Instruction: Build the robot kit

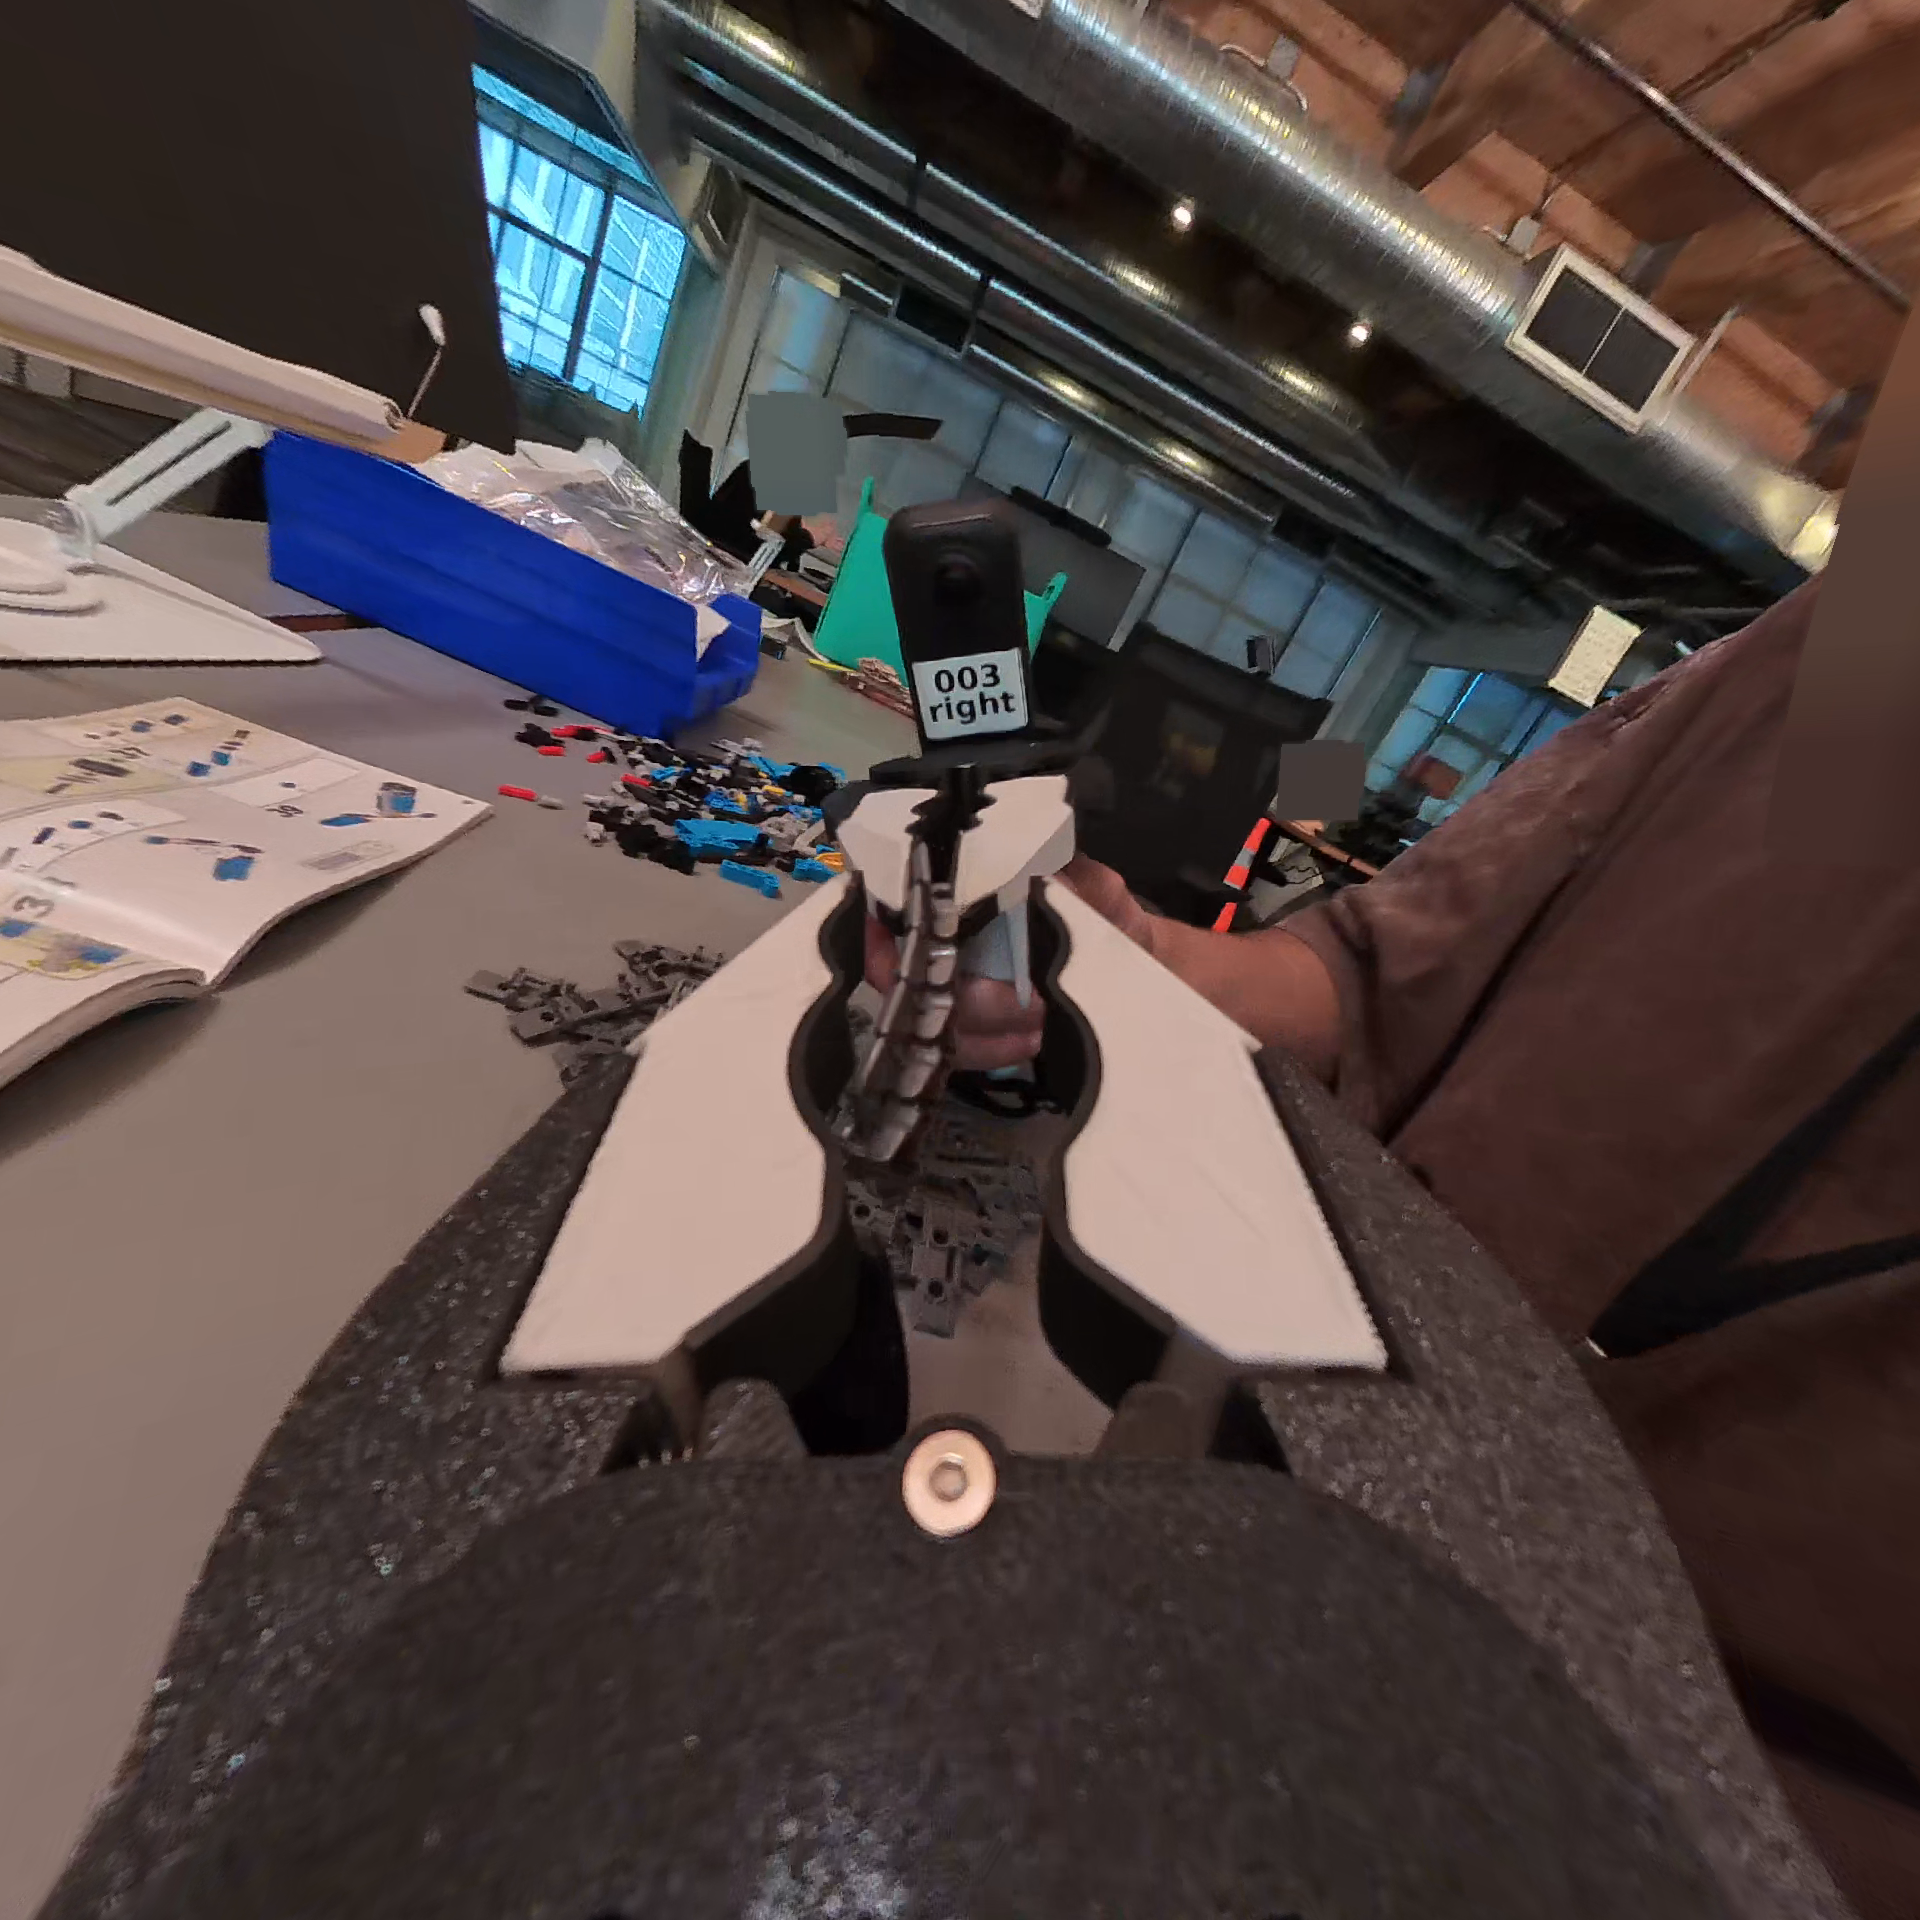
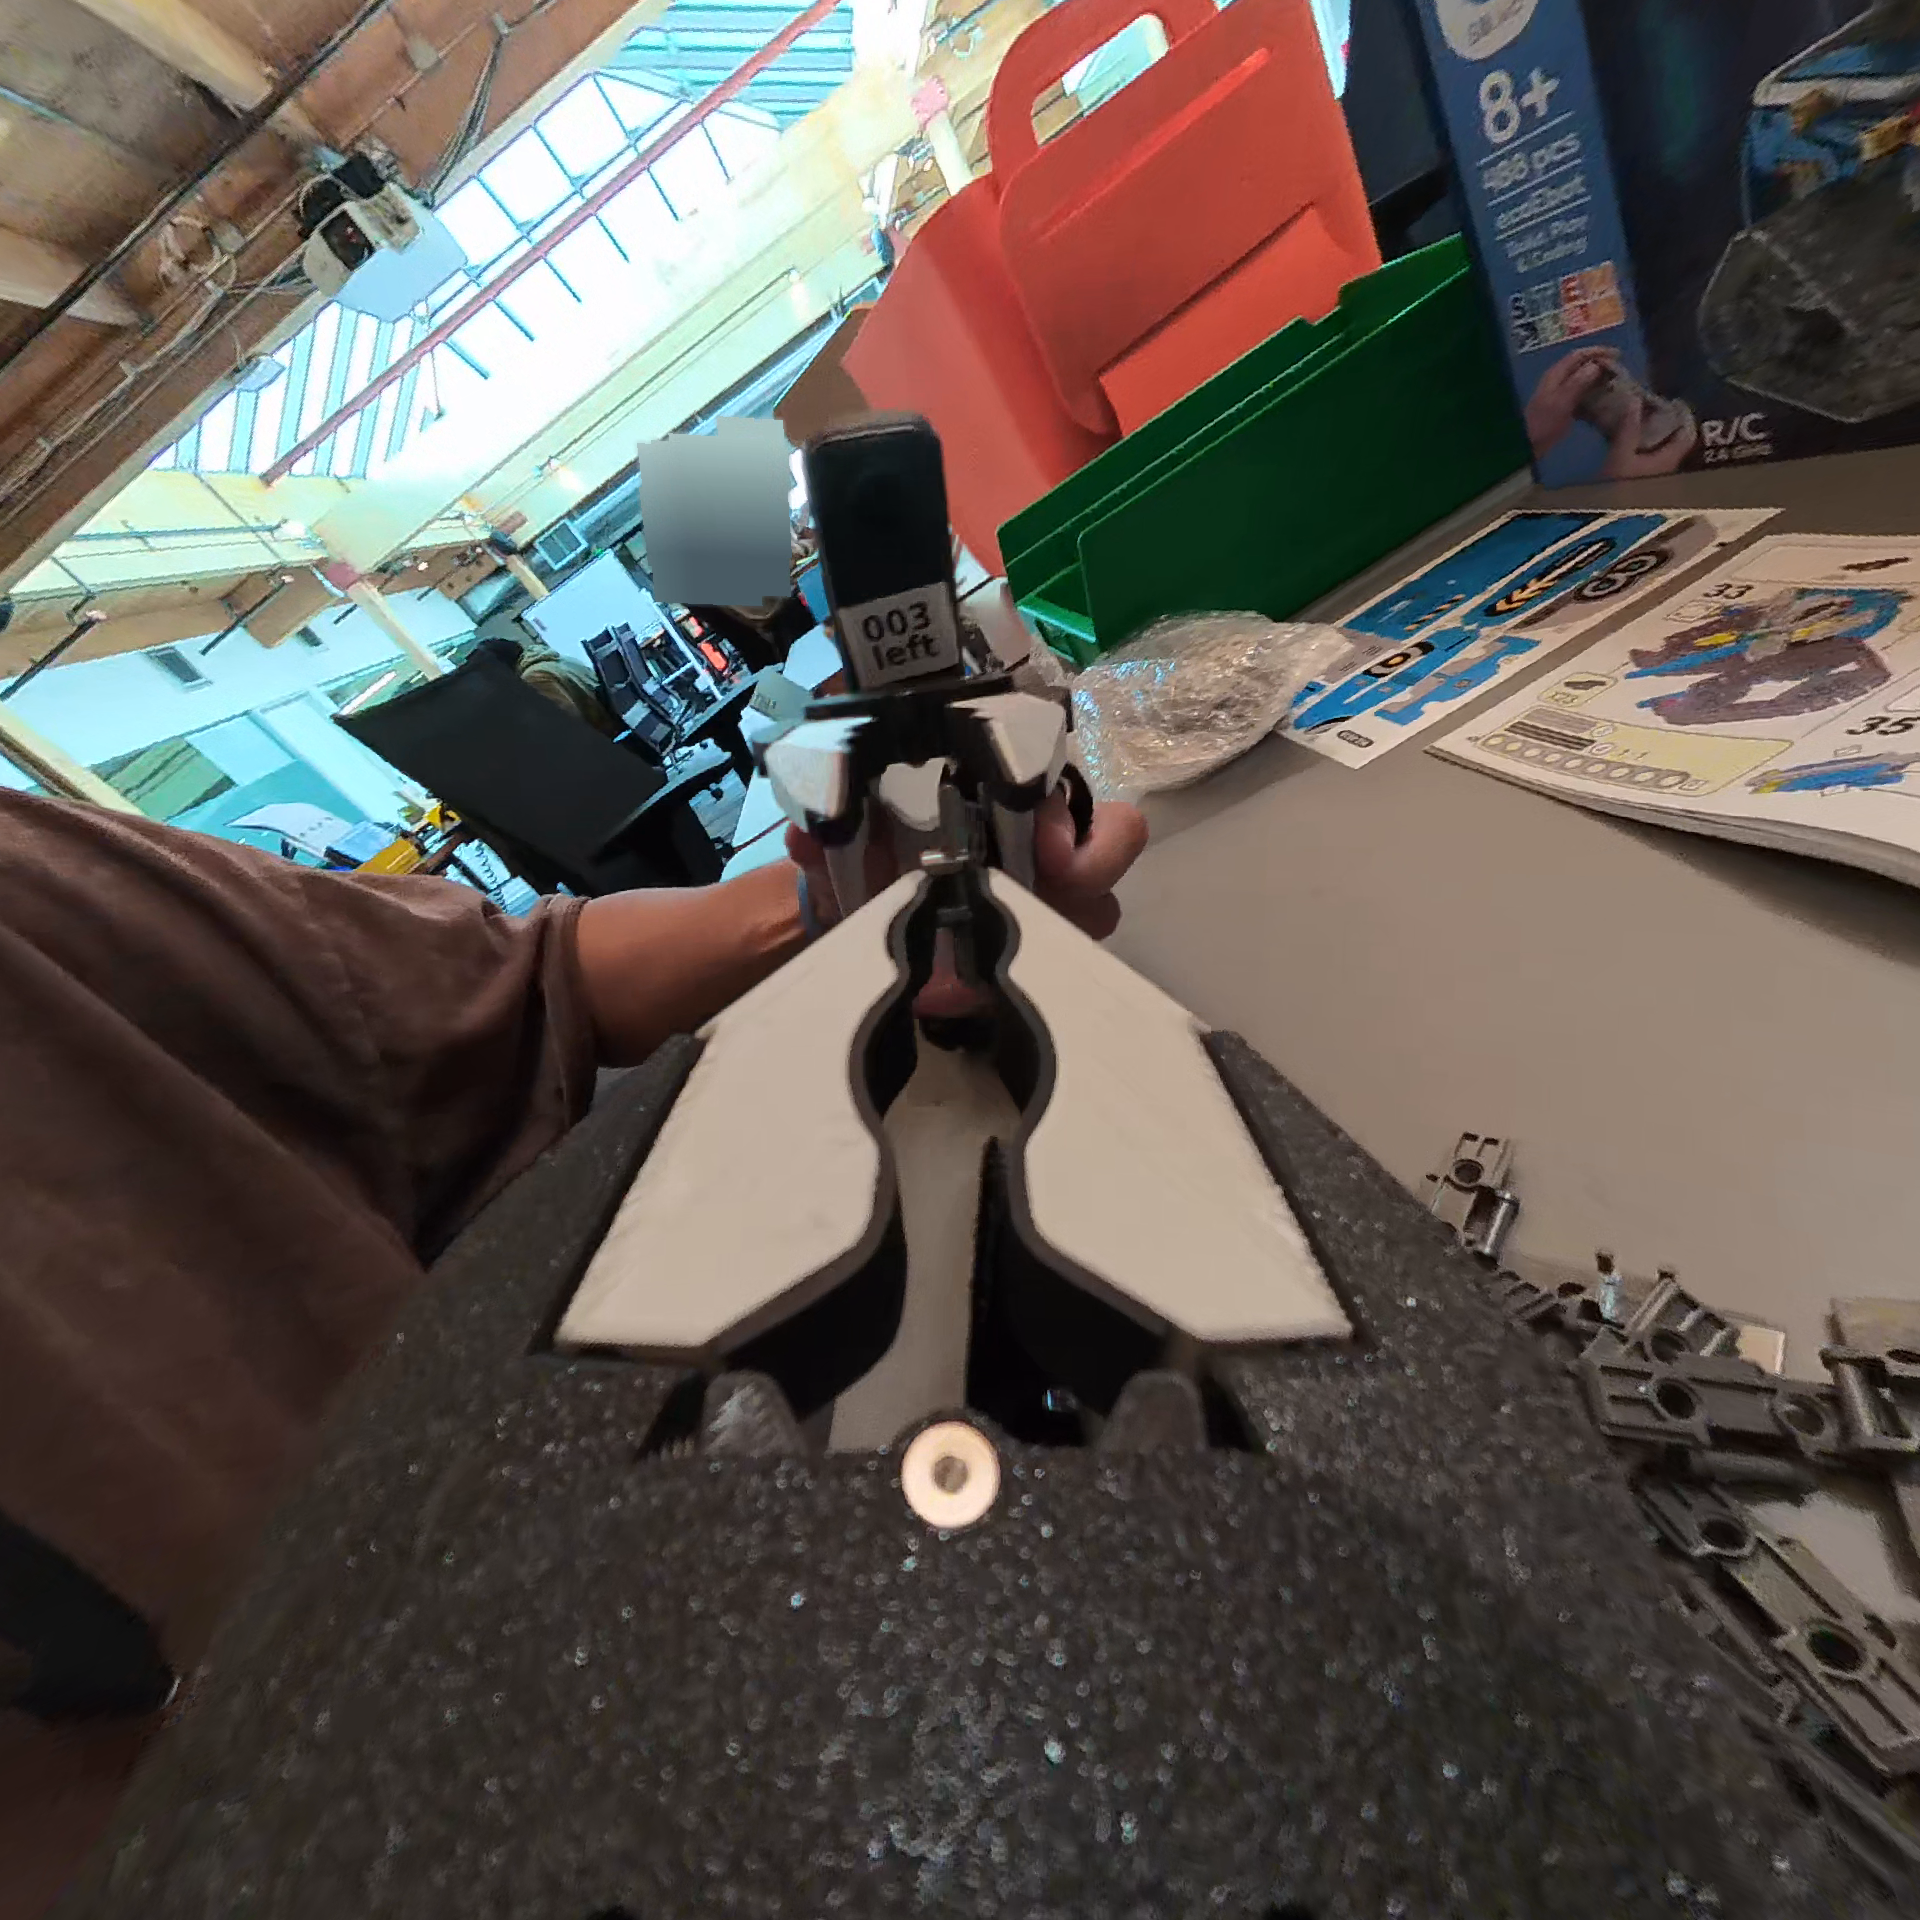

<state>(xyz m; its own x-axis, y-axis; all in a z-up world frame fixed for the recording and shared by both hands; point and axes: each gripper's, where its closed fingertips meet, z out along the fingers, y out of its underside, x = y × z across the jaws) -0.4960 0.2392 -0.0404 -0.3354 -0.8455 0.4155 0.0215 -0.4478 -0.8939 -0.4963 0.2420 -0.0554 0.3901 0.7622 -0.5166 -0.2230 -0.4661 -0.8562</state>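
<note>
The right gripper (image 2: pixel 951 883) pinches a small grey part (image 2: pixel 948 854); the left gripper (image 2: pixel 914 790) faces it at 12 o'clock.

— Any writing near the left gripper (image 1: pixel 943 888)?
— A white label (image 1: pixel 974 694) on the black camera (image 1: pixel 951 571) straight ahead.
— And the right gripper (image 2: pixel 954 881)?
— Printed blue box (image 2: pixel 1538 239) up to its right, numbered booklet (image 2: pixel 1714 707) below; wording not repeated.

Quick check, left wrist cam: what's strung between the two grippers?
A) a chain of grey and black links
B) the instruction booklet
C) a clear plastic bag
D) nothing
A: a chain of grey and black links runs from the left gripper up to the right gripper, above the pile of grey pieces on the table.
</note>
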